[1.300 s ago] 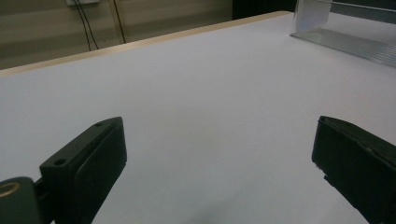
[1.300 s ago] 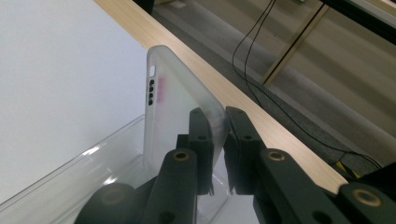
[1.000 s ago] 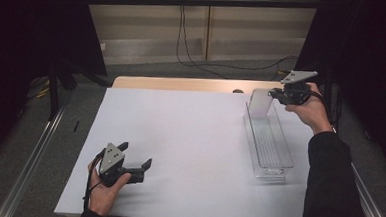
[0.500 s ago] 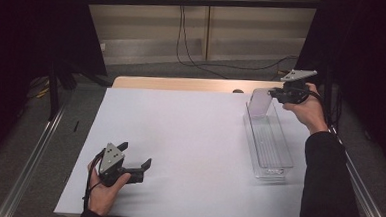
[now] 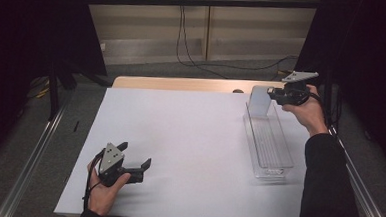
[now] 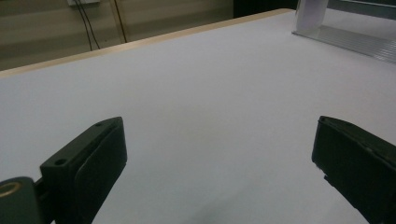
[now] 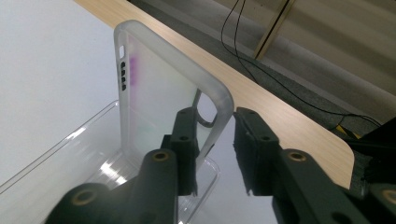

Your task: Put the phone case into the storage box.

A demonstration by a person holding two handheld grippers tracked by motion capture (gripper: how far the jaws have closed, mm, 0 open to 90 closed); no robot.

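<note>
Phone case [image 7: 159, 98] stands upright at far end of clear tray [image 5: 271, 157], between right claw [image 7: 212, 140] jaws, which just opened, pads off it. Left claw [image 5: 136, 158] spread wide over white surface [image 5: 189, 138].

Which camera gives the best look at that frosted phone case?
The right gripper view: the phone case stands upright in the clear tray, close enough to show its side holes, with the right gripper just opening around its edge. The high view shows it small and far off; the left gripper view catches a corner.
</note>
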